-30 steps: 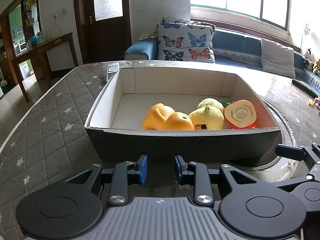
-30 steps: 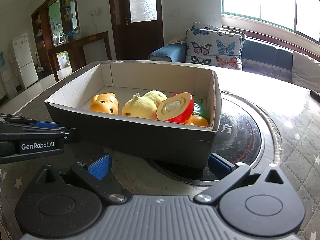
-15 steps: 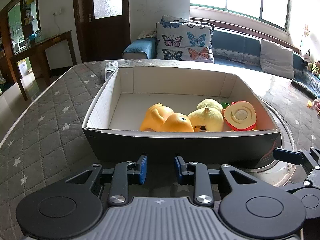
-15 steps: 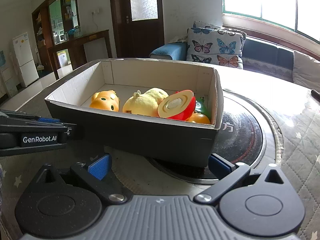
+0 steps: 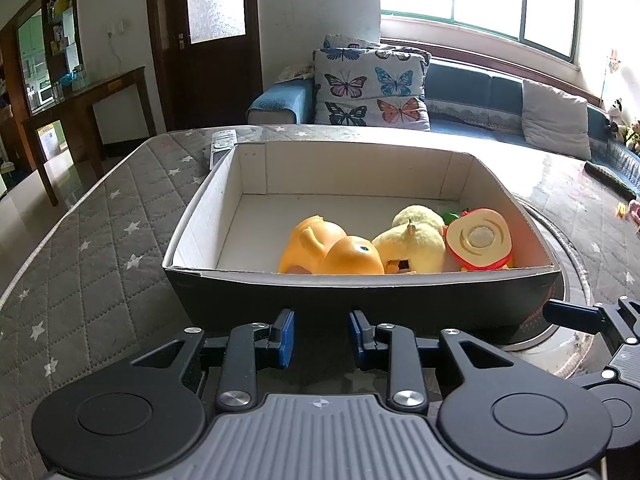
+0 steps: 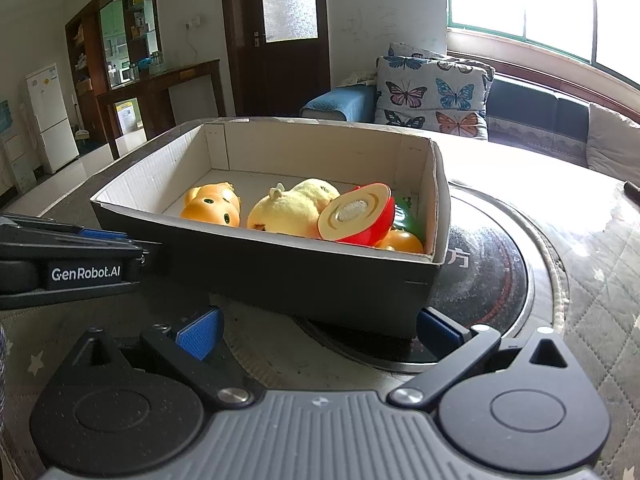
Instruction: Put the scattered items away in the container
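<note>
**Toys boxed on the quilted table**

Worked on a table [image 5: 100, 248] under a grey quilted cover with white stars, a round dark glass hob plate [image 6: 492, 276] set into it and printed with a white character near the box corner. Beyond: a dark wooden door [image 6: 276, 32], a blue sofa [image 5: 472, 92] with butterfly cushions [image 5: 368, 84] below a bright window, a white fridge [image 6: 50, 116] beside dark shelving. Remote control [image 5: 220, 146] lying just past the box's far left corner.

Cardboard box [image 5: 360, 300], black outside and white inside, resting partly over the hob plate. Inside, bunched at the right end: orange toy animal [image 5: 332, 248], yellow plush chick [image 5: 416, 240], halved red toy apple [image 5: 478, 238], green and orange pieces behind.

"GenRobot.AI" read in white on the side of the left gripper [image 5: 321, 338], seen from the right wrist.

Left gripper part-open, nothing between its blue pads. Right gripper [image 6: 318, 330] spread wide, empty, close before the box's near wall.
</note>
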The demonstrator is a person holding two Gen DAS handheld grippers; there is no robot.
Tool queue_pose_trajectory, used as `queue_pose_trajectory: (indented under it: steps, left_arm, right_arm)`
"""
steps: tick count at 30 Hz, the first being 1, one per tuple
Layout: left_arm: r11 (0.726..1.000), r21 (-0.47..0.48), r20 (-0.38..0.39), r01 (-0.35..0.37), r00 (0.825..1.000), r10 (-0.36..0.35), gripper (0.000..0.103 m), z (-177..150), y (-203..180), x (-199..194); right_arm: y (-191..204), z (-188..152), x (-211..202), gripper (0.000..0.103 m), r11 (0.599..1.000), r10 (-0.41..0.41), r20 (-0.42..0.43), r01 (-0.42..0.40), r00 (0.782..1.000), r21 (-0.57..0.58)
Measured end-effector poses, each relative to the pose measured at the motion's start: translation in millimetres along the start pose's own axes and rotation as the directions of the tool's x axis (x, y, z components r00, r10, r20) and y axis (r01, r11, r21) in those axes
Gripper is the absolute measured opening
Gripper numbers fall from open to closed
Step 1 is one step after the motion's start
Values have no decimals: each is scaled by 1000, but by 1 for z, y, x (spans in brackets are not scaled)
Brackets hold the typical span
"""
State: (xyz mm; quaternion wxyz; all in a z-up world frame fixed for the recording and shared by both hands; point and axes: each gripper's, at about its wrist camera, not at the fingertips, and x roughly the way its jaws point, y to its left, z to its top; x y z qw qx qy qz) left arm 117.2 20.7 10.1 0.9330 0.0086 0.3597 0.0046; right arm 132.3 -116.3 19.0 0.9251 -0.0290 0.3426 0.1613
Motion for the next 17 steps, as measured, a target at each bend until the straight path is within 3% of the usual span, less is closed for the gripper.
queue_pose_trajectory:
  steps: [17]
  left_arm:
    - [1000, 3, 5, -10, 1000, 10, 31, 3, -6, -2]
  right_arm:
    - [1, 2, 0, 103, 1000, 1, 5, -1, 1000, -3]
